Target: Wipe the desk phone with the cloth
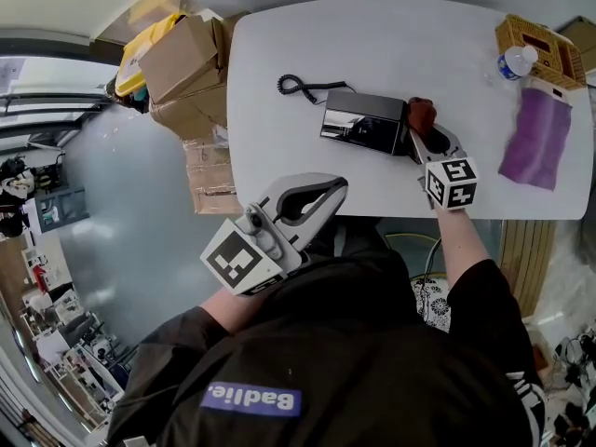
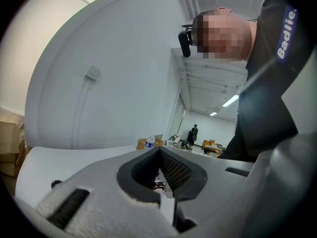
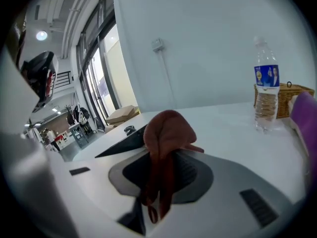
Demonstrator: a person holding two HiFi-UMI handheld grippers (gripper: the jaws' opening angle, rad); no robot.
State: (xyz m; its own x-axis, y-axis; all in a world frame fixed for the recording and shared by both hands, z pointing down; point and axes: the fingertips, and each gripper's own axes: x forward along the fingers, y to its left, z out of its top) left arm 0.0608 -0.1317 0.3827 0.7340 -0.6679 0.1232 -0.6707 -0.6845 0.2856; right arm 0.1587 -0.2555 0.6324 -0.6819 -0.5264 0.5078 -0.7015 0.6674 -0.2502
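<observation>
Though tiny in head view, cloth (image 3: 168, 128) clamped in right tool (image 3: 166, 175).

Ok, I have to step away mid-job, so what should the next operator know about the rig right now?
Right gripper: shut on the reddish-brown cloth, at the right end of the black desk phone on the white table.
Left gripper: shut, empty, near the body, away from the phone.
Done: cloth in grip and at the phone; how much is wiped cannot be told.
Left: wipe the phone's top and sides.
</observation>
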